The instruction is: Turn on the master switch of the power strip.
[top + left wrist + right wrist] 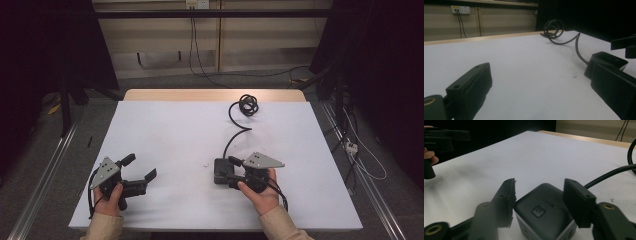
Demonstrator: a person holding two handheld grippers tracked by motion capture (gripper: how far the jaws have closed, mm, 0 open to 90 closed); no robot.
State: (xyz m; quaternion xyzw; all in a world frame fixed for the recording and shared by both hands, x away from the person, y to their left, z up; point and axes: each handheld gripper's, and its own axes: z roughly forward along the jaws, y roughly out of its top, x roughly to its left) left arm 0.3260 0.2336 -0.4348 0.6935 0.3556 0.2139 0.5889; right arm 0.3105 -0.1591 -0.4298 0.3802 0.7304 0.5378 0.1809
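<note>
A black power cube [220, 170] with a button on its top [538, 211] rests on the white table [175, 130], right of centre. Its thick black cable [235, 134] runs back to a coil [248, 105] near the far edge. My right gripper [234, 173] is open, one jaw on each side of the cube [544, 212] and close against its walls. At the front left, my left gripper [141, 167] lies open with nothing between its jaws [541, 75]. From there the cube [605, 61] and coil [552, 28] are off to the right.
The wooden far edge of the table [215, 95] borders a floor with loose cables [240, 75] and a wall socket [461, 9]. Metal rails [47, 170] flank both sides. A small dark speck [204, 164] lies left of the cube.
</note>
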